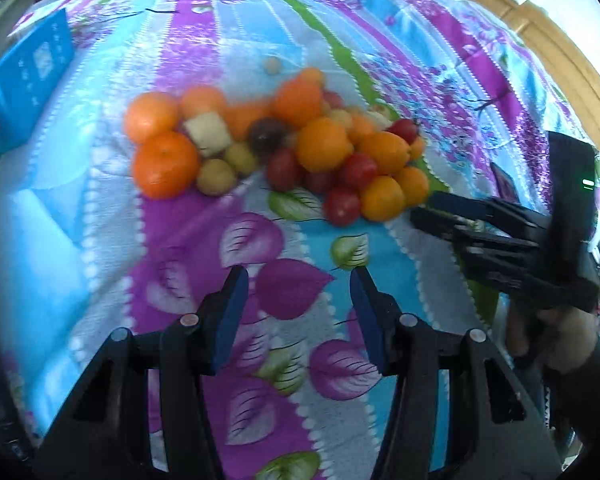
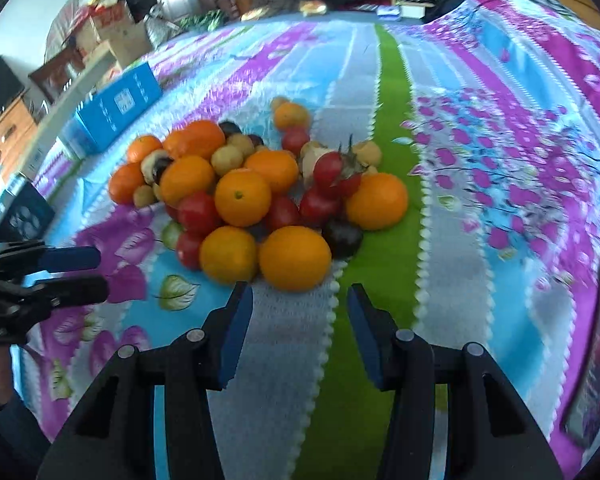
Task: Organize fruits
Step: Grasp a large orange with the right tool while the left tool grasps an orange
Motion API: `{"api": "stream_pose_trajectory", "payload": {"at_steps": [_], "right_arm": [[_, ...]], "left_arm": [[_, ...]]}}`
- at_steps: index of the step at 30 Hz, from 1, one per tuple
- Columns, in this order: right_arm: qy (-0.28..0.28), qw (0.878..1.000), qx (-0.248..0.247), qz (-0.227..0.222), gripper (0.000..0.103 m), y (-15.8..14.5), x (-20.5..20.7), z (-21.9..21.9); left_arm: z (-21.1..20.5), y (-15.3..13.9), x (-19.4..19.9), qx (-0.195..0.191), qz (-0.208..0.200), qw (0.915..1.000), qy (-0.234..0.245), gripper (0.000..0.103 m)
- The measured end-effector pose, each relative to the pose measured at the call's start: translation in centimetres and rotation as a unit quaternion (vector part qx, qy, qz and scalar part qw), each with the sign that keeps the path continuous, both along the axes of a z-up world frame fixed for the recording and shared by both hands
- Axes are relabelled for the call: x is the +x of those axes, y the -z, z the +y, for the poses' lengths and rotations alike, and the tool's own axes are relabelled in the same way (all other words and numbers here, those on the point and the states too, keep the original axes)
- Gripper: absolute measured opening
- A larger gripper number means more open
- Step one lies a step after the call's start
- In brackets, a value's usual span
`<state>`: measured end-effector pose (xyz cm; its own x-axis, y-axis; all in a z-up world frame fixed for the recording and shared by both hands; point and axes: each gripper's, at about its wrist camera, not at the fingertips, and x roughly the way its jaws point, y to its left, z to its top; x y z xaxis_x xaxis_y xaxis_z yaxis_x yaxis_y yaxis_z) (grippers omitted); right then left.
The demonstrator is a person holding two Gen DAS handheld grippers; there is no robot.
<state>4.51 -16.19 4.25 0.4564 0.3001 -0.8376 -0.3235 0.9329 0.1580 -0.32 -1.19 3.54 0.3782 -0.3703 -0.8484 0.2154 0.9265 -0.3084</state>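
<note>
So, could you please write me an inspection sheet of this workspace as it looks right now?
Surface: a floral bedspread in purple, blue, grey and green stripes.
Job's things: a mixed fruit pile in one heap: oranges, small red tomatoes, pale yellow fruits, a few dark purple fruits; none sorted yet.
Clutter: a blue box beyond the pile; a dark flat object at the right edge.
Grippers: left gripper and right gripper, jaws apart and empty, short of the pile.
Cables: nothing seen.
Surroundings: cardboard boxes and wooden furniture past the bed.
</note>
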Motion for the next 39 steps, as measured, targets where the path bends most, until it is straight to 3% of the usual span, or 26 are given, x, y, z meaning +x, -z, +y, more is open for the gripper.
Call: {"api": "stream_pose_trajectory", "payload": {"at_steps": [3, 5, 7, 11, 16, 18, 20, 22, 24, 29, 30, 32, 39], "right_arm": [[-0.004, 1.0, -0.002, -0.006, 0.052, 0.8, 0.7, 0.2], [-0.001, 1.0, 0.008, -0.011, 0.039, 0.7, 0.8, -0.1], [0.009, 1.0, 0.014, -0.011, 0.04, 0.2, 0.5, -0.4], [0.037, 0.999, 0.027, -0.022, 0.04, -1.2, -1.4, -2.1], [0.066, 0.997, 0.04, -0.018, 0.04, -1.9, -3.2, -3.9], [0.067, 0.997, 0.042, -0.017, 0.04, -2.0, -3.6, -4.2], [0.067, 0.997, 0.043, -0.019, 0.04, -2.1, -3.7, -4.4], [0.071, 0.996, 0.047, -0.021, 0.04, -2.2, -3.7, -4.7], [0.078, 0.995, 0.052, -0.023, 0.04, -2.4, -3.6, -5.1], [0.086, 0.994, 0.061, -0.027, 0.04, -2.6, -3.3, -5.7], [0.087, 0.994, 0.062, -0.026, 0.04, -2.6, -3.3, -5.7], [0.09, 0.994, 0.064, -0.026, 0.04, -2.5, -3.2, -5.8], [0.094, 0.992, 0.069, -0.043, 0.04, -3.7, -3.9, -6.0]], "left_arm": [[-1.1, 0.1, 0.3, -0.008, -0.004, 0.9998, 0.017, 0.053], [-1.8, 0.0, 0.4, -0.018, -0.005, 0.9994, 0.028, 0.053], [-2.7, -0.2, 0.4, -0.03, -0.007, 0.9986, 0.042, 0.039], [-4.8, 0.2, 0.7, -0.059, 0.001, 0.9961, 0.066, 0.033], [-5.4, 1.5, 2.2, -0.045, 0.001, 0.9988, 0.019, 0.036], [-5.6, 1.5, 2.7, -0.061, 0.002, 0.9981, 0.009, 0.036], [-6.3, 1.4, 2.7, -0.055, -0.007, 0.9983, 0.017, 0.039], [-6.9, 1.2, 2.5, -0.059, -0.014, 0.998, 0.017, 0.055], [-7.4, 1.2, 2.5, -0.053, -0.026, 0.9983, 0.006, 0.057], [-7.9, 1.4, 3.5, -0.036, -0.04, 0.9979, -0.036, 0.056], [-8.4, 1.5, 3.6, -0.025, -0.045, 0.9979, -0.039, 0.054], [-8.8, 1.5, 3.6, 0.006, -0.057, 0.9975, -0.041, 0.039], [-7.8, 0.5, 2.0, 0.019, -0.078, 0.9965, -0.024, 0.038]]}}
